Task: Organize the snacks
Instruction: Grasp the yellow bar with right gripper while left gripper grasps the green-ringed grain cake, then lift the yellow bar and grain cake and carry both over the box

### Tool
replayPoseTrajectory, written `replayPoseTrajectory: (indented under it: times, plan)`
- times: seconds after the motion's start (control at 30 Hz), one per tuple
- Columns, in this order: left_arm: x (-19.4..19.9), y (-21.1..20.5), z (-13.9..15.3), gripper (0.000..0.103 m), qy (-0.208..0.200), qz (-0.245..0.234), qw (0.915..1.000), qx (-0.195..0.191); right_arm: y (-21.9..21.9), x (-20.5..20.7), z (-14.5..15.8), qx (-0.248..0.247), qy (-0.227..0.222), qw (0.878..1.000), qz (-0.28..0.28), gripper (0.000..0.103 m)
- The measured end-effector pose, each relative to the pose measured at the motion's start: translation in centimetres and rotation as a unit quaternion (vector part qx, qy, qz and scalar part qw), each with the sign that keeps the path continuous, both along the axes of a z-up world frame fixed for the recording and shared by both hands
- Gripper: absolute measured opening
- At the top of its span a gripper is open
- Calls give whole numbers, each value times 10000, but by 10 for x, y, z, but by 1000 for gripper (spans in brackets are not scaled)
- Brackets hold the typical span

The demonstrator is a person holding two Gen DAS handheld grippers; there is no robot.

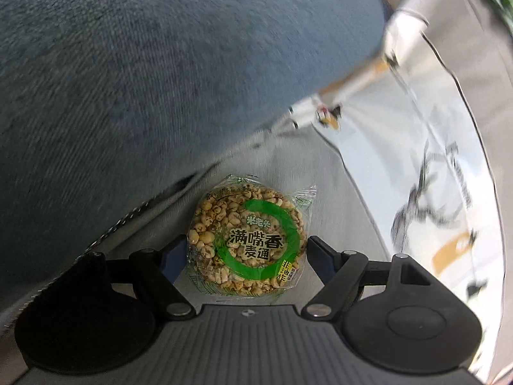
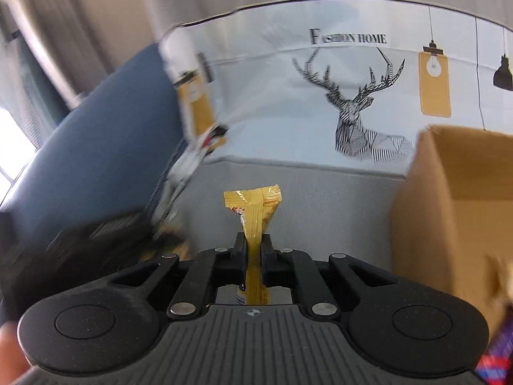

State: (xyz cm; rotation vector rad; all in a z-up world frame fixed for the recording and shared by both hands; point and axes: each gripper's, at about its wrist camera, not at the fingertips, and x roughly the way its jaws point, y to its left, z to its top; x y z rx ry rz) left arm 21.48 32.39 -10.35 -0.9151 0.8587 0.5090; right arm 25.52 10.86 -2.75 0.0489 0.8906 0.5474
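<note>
In the left wrist view my left gripper (image 1: 245, 243) is shut on a round puffed-grain snack pack (image 1: 248, 239) with a green ring and Chinese print, its fingers pressing both sides of the wrapper. In the right wrist view my right gripper (image 2: 254, 243) is shut on a thin yellow snack packet (image 2: 255, 211) that stands up between the jaws, its crimped end above the fingertips. A cardboard box (image 2: 455, 218) stands close at the right of the right gripper.
A blue denim-clad leg (image 1: 144, 80) fills the upper left of the left wrist view. A white cloth with a deer print (image 2: 356, 109) covers the surface ahead. A dark blue cushion-like shape (image 2: 96, 154) lies at the left. The views are motion-blurred.
</note>
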Motion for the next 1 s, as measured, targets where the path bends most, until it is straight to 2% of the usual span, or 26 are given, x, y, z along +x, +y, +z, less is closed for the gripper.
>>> replayPoseTrajectory:
  times: [0.2,0.3,0.4,0.43,0.57,0.8,0.83,0.9,1.0]
  plan:
    - [-27,-20,10,83,119,-1076,9933,414,-28,-100,10,-216,-199,9968,744,8]
    - [-54,-34,18,83,131,-1628,9853,504,-37,-137,5,-199,-215,9947,989,8]
    - [-82,-47,23,83,188,-2023,9757,822,-39,-165,-13,-154,-331,9927,1154,8]
    - [-88,-50,21,83,226,-2080,9738,891,-37,-171,-22,-157,-329,9925,1166,8]
    - [-100,-49,13,83,229,-1961,9773,770,-27,-175,-46,-504,-278,9902,1274,8]
    - [-94,-47,10,83,474,-1842,9789,751,-30,-153,-65,-406,-12,9949,927,12]
    - [-92,-47,8,83,541,-1859,9782,754,-31,-151,-66,-390,15,9949,934,15]
    - [-90,-49,6,83,628,-1889,9769,775,-33,-150,-66,-427,43,9946,947,35]
    - [-88,-49,4,83,681,-1948,9755,762,-34,-155,-58,-461,-35,9933,1061,43]
